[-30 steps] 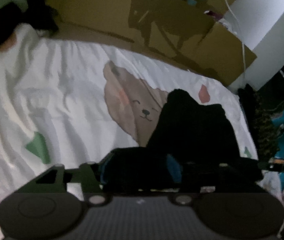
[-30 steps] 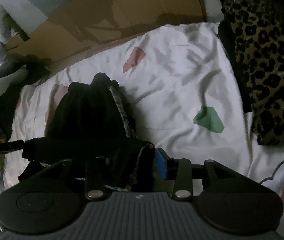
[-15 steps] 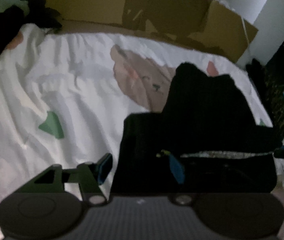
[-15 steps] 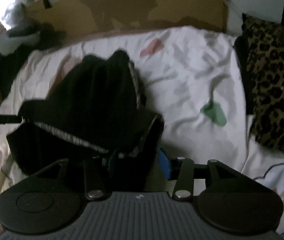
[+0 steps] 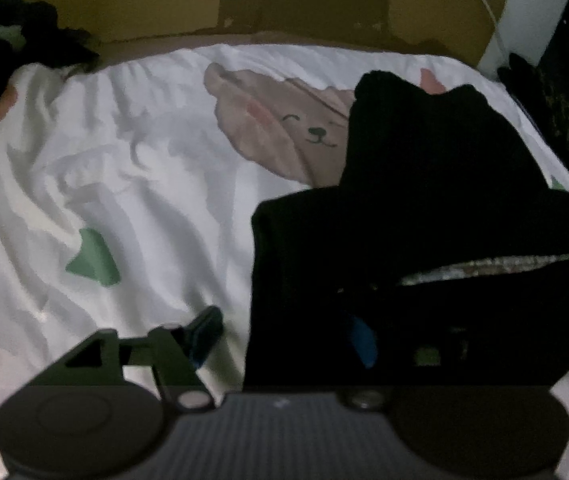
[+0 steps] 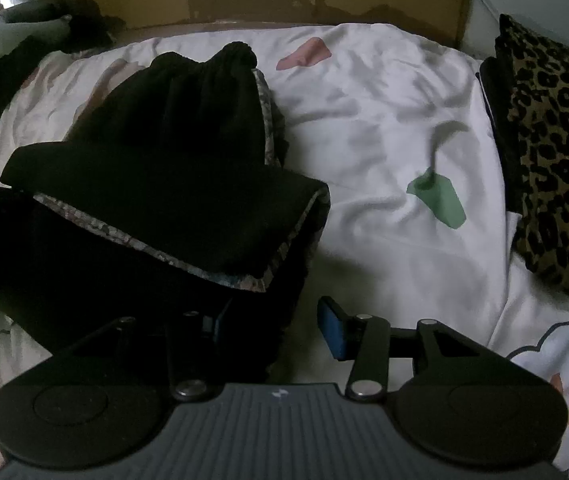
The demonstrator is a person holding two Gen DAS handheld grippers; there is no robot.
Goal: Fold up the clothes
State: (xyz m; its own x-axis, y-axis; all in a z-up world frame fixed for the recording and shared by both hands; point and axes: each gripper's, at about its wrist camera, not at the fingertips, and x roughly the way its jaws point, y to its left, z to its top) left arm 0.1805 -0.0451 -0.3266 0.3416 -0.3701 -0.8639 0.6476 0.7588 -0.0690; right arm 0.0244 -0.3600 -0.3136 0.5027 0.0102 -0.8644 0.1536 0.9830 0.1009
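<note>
A black garment (image 5: pixel 436 208) with a pale patterned edge (image 6: pixel 156 250) lies in folded layers on the white printed bed sheet (image 5: pixel 144 168). My left gripper (image 5: pixel 284 336) is open at its near left corner. The left finger (image 5: pixel 204 330) stands bare over the sheet, and black cloth drapes over the blue-padded right finger (image 5: pixel 360 340). My right gripper (image 6: pixel 276 326) is open at the garment's (image 6: pixel 172 152) near right corner. Its right finger (image 6: pixel 332 330) is bare, with a strip of sheet between it and the cloth. The cloth partly covers the left finger (image 6: pixel 220 324).
A leopard-print cushion (image 6: pixel 552 152) lies along the right side of the bed. Brown cardboard (image 5: pixel 324 4) stands behind the bed. Dark clothes and a soft toy (image 6: pixel 24 28) are heaped at the far left corner. Bare sheet (image 6: pixel 384 128) spreads to the garment's right.
The garment has been drawn out wider and flatter, with its patterned edge now showing across the top layer. Cloth that filled both grippers' gaps now hangs on one finger of each.
</note>
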